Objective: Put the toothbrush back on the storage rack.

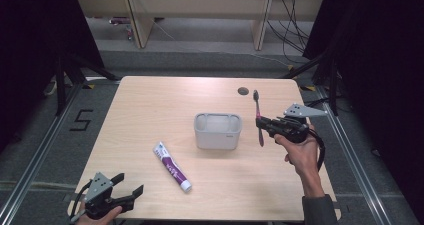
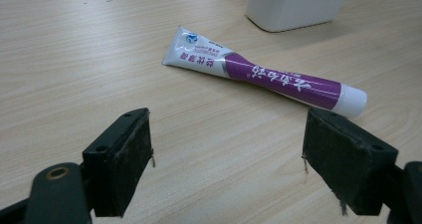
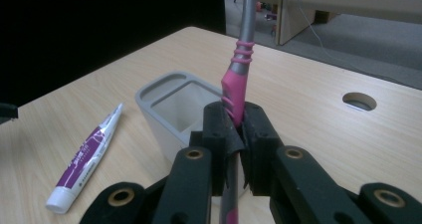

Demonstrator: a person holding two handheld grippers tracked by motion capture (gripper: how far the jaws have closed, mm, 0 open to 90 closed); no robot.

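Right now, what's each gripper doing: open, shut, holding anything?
Left gripper: open, empty, near the toothpaste.
Right gripper: shut on the toothbrush, beside the holder.

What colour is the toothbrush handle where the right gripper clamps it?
Pink, turning grey higher up the toothbrush; clearest in the right gripper view.

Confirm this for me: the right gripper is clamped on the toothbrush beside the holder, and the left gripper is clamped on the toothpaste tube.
Not quite. The left gripper is not clamped on the toothpaste tube: the left gripper view shows its jaws wide open over bare table, with the tube lying apart beyond them. The rest holds: the right gripper is clamped on the toothbrush beside the holder.
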